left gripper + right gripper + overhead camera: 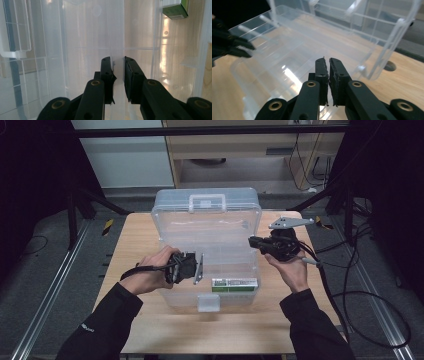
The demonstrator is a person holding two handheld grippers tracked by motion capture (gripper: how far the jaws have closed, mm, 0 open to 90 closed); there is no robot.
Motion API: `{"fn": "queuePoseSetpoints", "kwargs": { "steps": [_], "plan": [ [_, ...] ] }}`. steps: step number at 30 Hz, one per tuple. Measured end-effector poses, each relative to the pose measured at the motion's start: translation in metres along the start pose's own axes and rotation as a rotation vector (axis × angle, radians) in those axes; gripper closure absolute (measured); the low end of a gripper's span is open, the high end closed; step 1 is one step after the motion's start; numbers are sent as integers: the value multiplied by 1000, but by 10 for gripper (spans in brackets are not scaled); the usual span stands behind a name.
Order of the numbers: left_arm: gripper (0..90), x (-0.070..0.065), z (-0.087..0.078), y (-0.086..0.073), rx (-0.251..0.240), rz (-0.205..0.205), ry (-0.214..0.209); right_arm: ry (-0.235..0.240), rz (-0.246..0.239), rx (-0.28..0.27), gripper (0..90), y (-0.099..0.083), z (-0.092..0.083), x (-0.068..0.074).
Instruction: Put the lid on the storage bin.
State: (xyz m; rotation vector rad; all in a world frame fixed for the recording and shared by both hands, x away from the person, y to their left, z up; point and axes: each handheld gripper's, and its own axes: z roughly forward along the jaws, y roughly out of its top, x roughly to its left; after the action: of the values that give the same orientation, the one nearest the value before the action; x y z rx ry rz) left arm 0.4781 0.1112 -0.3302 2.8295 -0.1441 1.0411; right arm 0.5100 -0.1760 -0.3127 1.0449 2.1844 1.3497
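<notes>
A clear plastic storage box (172, 292) stands on the wooden table (140, 320) with its lid (207, 215) raised at the back. A green and white carton (234, 283) lies inside at the front right, and the left gripper view has it as the carton (176, 10) at the top right. My left gripper (196, 269) reaches into the box from the left. In its own view the left gripper (119, 65) has a thin clear wall of the box (117, 37) pinched between its pads. My right gripper (252, 241) hovers at the box's right rim. In its own view the right gripper (329, 62) has its pads together and empty.
The lid carries a white handle (207, 201), and a white latch (208, 302) hangs at the front. A round hole (390, 65) marks the tabletop right of the box. Black cables (365, 320) loop on the floor at the right. Metal rails run along both sides of the table.
</notes>
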Motion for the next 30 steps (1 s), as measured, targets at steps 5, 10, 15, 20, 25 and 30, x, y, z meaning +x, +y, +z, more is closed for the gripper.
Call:
{"fn": "queuePoseSetpoints", "kwargs": {
  "steps": [5, 10, 15, 20, 25, 30],
  "plan": [
    [777, -1, 0, 0, 0, 0, -1, -20, 13, -17, 879, 4, 3, -7],
    [776, -2, 0, -1, -11, -1, -1, -42, 35, -26, 897, 4, 10, -13],
    [776, -4, 0, 0, -10, 3, -3, -53, 54, -27, 900, 5, 16, -17],
    [776, -7, -1, 0, 1, 4, -11, -67, 67, -29, 900, 7, 15, -22],
    [775, -9, -1, 0, 1, -7, -18, -74, 71, -41, 900, 7, 13, -24],
    [774, -11, 0, 0, -7, -5, -15, -78, 76, -46, 900, 6, 11, -25]
  ]
}}
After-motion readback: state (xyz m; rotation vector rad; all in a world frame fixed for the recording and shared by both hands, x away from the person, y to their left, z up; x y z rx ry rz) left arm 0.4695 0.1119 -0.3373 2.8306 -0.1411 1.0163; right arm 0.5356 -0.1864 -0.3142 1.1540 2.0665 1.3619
